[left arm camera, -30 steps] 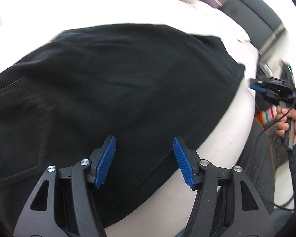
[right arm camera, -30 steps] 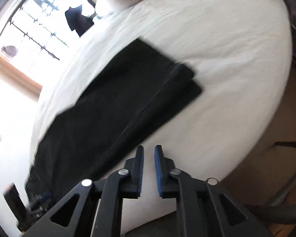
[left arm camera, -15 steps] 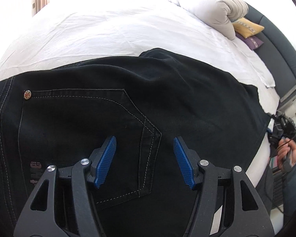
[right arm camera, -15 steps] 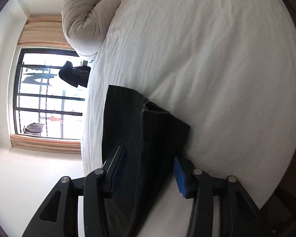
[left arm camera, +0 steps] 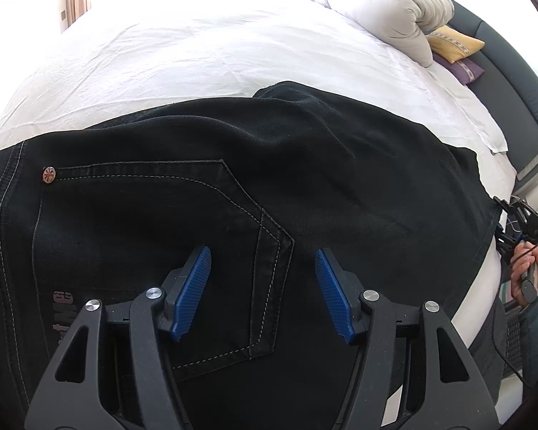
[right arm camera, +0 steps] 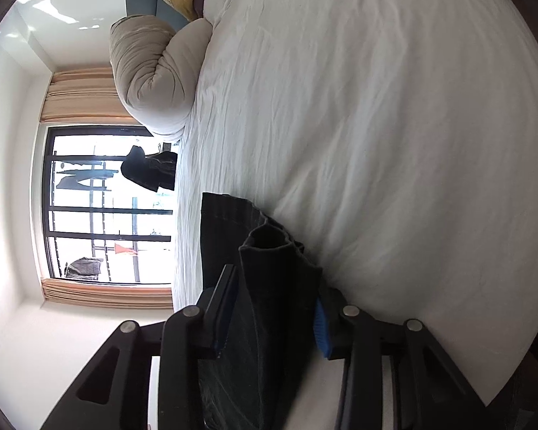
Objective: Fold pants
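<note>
Black pants (left arm camera: 305,186) are lying flat on the white bed (left arm camera: 197,46), long axis running left to right across the left wrist view, waist end toward the left, leg ends toward the right by the bed's edge. Back pocket (left arm camera: 183,236) is facing up, pale stitching, a small round rivet (left arm camera: 49,174) at its corner, faint lettering near the waist. Fabric is looking dark, slightly rumpled mid-leg.

Left hand-held gripper (left arm camera: 262,286) is hovering over the pocket area, jaws spread wide, grasping nothing.

Right hand-held gripper (right arm camera: 276,308) is sitting around the leg ends (right arm camera: 269,251), stacked hems bunching between the fingers; cannot tell whether it is clamping them yet. The person's hand (left arm camera: 527,272) is gripping its handle at the bed's edge.

Rolled beige duvet (left arm camera: 394,10) and yellow cushion (left arm camera: 452,44) are sitting at the headboard end.
</note>
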Available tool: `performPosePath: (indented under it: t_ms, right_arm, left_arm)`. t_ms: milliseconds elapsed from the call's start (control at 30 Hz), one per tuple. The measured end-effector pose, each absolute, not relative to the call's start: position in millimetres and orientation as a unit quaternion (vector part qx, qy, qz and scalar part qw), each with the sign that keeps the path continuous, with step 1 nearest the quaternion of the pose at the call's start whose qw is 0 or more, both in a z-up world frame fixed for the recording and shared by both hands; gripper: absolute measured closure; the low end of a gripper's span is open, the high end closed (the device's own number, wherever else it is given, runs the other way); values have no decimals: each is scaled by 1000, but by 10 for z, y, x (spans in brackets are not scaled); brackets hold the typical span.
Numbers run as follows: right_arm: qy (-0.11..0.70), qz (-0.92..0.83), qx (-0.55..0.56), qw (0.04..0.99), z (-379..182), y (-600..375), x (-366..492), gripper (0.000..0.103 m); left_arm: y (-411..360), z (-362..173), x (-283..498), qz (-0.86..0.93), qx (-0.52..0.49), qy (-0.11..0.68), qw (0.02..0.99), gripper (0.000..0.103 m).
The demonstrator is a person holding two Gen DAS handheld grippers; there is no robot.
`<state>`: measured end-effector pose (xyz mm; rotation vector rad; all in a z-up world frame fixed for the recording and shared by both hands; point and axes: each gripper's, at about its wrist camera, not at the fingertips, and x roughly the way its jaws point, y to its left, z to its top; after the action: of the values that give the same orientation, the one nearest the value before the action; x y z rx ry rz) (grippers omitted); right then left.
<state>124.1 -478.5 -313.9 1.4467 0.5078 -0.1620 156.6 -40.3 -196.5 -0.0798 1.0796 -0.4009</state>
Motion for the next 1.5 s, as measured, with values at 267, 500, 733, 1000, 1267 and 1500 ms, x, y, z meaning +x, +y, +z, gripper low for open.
performPosePath:
  t_ms: [267, 500, 733, 1000, 1267, 1500]
  right_arm:
    - [223, -97, 645, 725, -3169, -4760, 1065, 94]
    - [250, -113, 540, 795, -2605, -4528, 1184, 95]
    - [361, 16, 174, 916, -1741, -2721, 1796, 95]
    - [451, 168, -121, 868, -2358, -851, 1658, 95]
    - [438, 155, -123, 877, -2207, -870, 1549, 96]
    - [428, 153, -126, 882, -2210, -858, 1385, 95]
  left_arm:
    - [-362, -1998, 1578, -191, -43, 512, 836, 44]
    - [-346, -2015, 1631, -195, -62, 514, 833, 44]
    - [-286, -2035, 1689, -203, -97, 513, 828, 44]
    - [-176, -2055, 1723, -218, -128, 512, 821, 44]
    - [-57, -2012, 1782, -251, -224, 527, 780, 41]
    - [-278, -2065, 1987, -305, -287, 557, 717, 35]
